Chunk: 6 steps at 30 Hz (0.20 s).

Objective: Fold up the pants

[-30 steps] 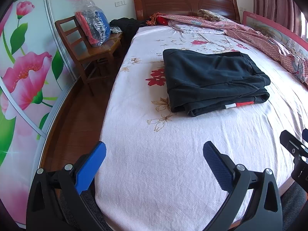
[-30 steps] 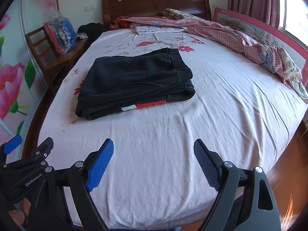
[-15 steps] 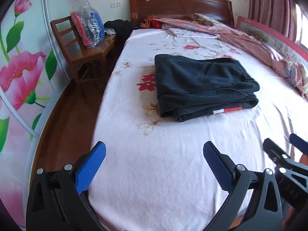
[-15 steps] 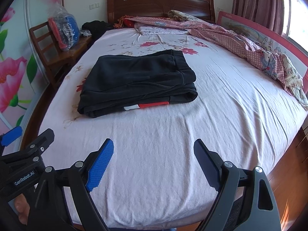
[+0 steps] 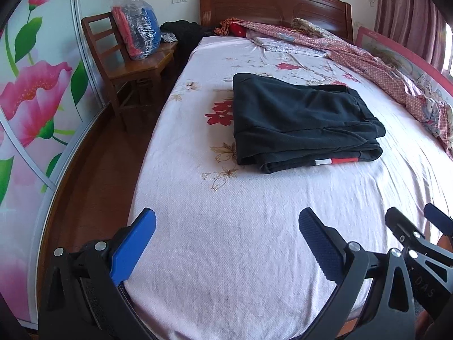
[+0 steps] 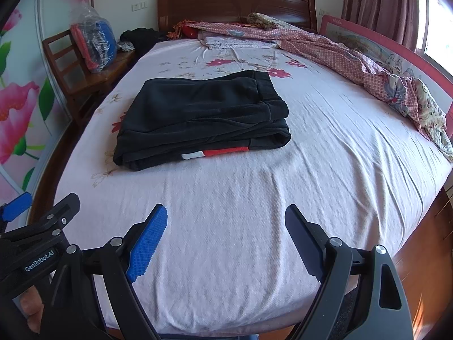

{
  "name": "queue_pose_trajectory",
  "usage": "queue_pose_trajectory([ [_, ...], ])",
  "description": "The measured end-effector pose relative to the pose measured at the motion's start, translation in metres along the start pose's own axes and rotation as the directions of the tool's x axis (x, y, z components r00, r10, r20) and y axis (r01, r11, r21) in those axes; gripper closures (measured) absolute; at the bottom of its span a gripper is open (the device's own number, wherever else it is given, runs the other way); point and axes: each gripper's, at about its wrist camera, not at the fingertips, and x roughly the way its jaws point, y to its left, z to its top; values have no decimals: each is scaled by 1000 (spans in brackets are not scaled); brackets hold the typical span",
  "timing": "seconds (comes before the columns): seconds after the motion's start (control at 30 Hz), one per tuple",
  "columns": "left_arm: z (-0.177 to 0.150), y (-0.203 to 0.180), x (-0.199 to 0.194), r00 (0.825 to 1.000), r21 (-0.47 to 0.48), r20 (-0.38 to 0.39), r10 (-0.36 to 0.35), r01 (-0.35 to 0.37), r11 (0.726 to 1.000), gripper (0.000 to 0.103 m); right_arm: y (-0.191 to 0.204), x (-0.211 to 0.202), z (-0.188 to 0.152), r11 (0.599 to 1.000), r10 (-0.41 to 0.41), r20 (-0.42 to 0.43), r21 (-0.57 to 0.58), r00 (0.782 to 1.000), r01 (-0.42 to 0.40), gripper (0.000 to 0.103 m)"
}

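Black pants lie folded in a neat stack on the bed's pale floral sheet, a white and red stripe showing at the near edge; they also show in the right wrist view. My left gripper is open and empty, held over the foot of the bed well short of the pants. My right gripper is open and empty too, beside the left one, also short of the pants.
A wooden chair with a plastic-wrapped bundle stands left of the bed. A pink checked quilt and pillows lie along the right side and headboard. A flowered wardrobe door is at the left.
Both grippers have drawn back from the pants toward the foot of the bed, and the right gripper shows more in the left wrist view. The pants have not moved.
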Motion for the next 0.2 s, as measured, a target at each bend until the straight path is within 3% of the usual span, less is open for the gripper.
queue_pose_trajectory([
  [0.2,1,-3,-1,1000,33,5,31,-31,999,2,-3,0,1,1000,2,-4,10,1000,-2,18],
])
